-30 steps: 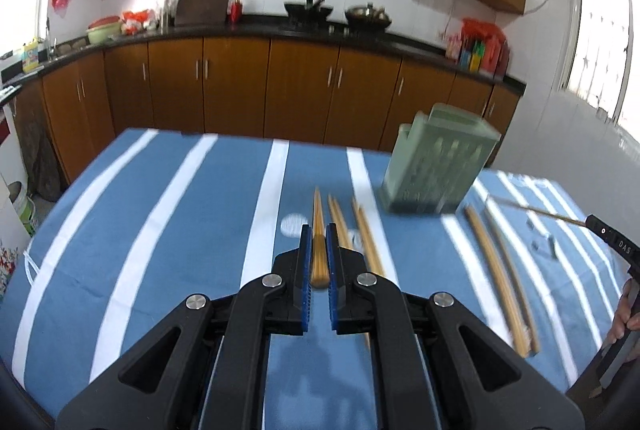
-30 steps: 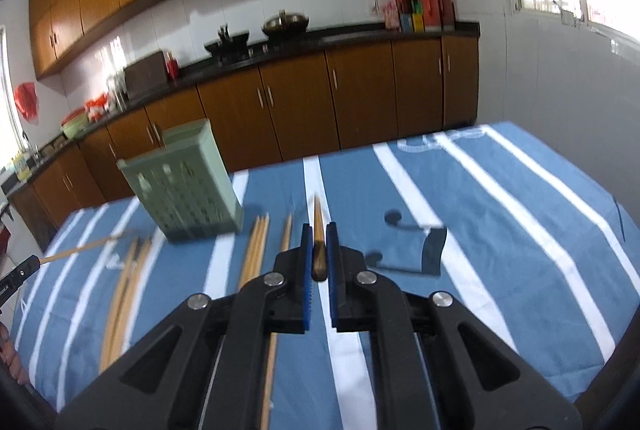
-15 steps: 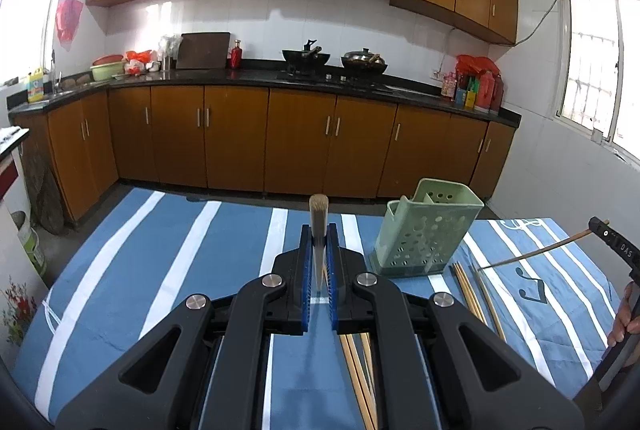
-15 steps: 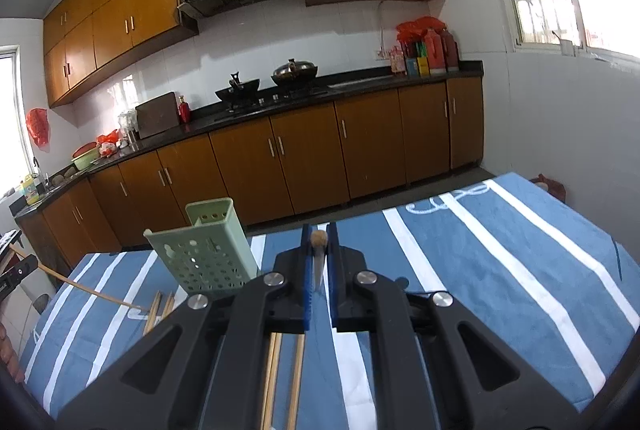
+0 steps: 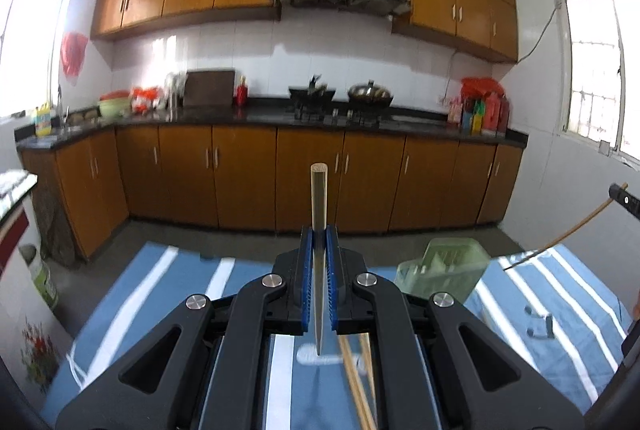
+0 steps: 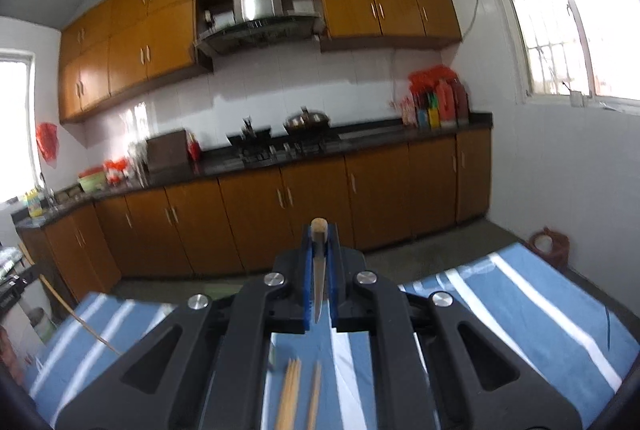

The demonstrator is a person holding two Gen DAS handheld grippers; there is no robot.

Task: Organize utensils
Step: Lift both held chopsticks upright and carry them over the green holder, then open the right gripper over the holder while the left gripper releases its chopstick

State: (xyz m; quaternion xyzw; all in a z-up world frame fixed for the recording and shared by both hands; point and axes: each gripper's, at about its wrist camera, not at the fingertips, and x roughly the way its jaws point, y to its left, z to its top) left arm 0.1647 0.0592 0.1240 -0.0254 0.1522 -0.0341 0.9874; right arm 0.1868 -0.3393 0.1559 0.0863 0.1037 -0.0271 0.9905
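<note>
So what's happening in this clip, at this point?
A person is sorting chopsticks at a kitchen table, with a handheld gripper in each hand. The left gripper is shut on one chopstick, held upright above the blue striped tablecloth. The right gripper is shut on another chopstick. The green utensil holder stands on the table, and loose chopsticks lie on the cloth.

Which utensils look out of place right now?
Loose chopsticks lie scattered on the striped cloth instead of in the green holder. Each tool, left and right, grips a single chopstick.
</note>
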